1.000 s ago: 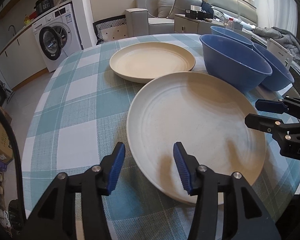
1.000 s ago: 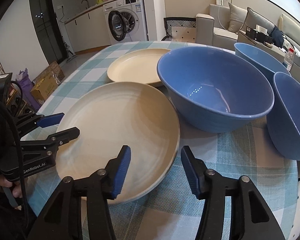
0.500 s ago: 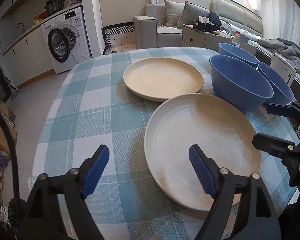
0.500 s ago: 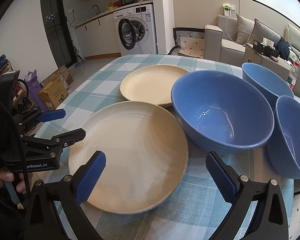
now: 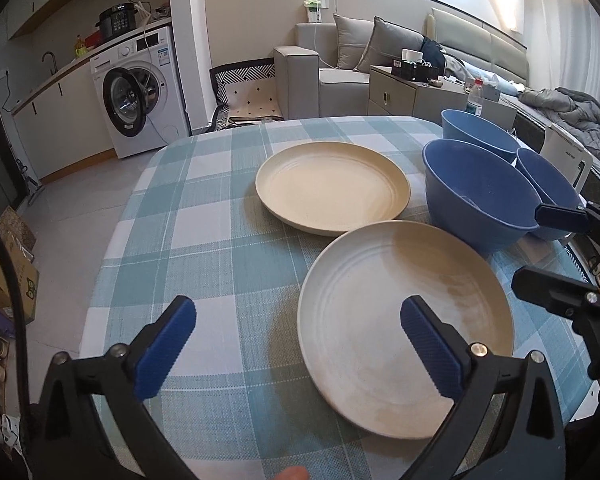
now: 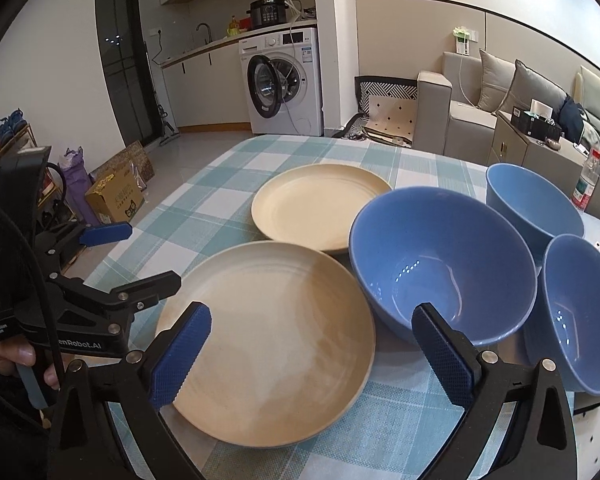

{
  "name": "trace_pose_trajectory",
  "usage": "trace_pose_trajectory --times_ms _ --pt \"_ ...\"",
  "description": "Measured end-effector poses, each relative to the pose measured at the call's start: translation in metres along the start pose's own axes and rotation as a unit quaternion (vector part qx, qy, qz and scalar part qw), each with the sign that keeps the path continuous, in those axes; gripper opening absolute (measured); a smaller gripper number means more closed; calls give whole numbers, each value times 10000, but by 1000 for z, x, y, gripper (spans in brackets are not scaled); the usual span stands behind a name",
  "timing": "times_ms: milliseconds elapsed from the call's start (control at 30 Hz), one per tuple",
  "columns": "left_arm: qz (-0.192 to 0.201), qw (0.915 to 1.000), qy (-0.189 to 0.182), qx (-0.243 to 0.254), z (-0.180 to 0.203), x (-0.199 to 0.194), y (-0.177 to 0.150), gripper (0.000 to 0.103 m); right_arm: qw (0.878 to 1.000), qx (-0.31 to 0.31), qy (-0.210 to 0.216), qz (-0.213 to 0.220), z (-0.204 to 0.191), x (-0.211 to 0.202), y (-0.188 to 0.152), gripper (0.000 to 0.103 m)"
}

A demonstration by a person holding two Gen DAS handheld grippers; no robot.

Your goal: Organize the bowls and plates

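Two cream plates lie on the checked tablecloth (image 5: pixel 220 240): a near plate (image 5: pixel 372 340) (image 6: pixel 272 344) and a far plate (image 5: pixel 332 184) (image 6: pixel 316 208). To their right stand three blue bowls: a large one (image 6: pixel 440 264) (image 5: pixel 476 196), one behind it (image 6: pixel 532 200) and one at the right (image 6: pixel 580 312). My left gripper (image 5: pixel 296 312) (image 6: pixel 140 258) hangs above the near plate's left rim; its jaws are opening and touch nothing. My right gripper (image 6: pixel 312 314) (image 5: pixel 536 244) is open above the plate's right rim and the large bowl, holding nothing.
The table's rounded edge falls away at the left and front. Past it are a washing machine (image 5: pixel 136 104) with its door open, a grey sofa (image 5: pixel 340 80) and a cardboard box (image 6: pixel 116 196). A water bottle (image 6: pixel 588 184) stands behind the bowls. A hand (image 6: pixel 16 356) holds the left gripper.
Both grippers have opened wide and risen away from the near plate's rim. The plate lies flat on the cloth; bowls and far plate have not moved.
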State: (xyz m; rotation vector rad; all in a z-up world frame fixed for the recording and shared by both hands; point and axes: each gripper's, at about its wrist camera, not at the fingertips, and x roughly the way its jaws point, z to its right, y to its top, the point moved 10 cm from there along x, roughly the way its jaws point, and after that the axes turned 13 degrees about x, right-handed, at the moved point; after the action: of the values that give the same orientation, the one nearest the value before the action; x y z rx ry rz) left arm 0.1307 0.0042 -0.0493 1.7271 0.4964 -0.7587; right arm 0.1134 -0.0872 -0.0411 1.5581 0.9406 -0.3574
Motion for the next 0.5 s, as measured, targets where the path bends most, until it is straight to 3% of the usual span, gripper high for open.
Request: trace_pose_trajectory --times_ms 500 --pt "109 9999 -7 44 -1 3 17 103 9995 63 68 297 8 -15 51 102"
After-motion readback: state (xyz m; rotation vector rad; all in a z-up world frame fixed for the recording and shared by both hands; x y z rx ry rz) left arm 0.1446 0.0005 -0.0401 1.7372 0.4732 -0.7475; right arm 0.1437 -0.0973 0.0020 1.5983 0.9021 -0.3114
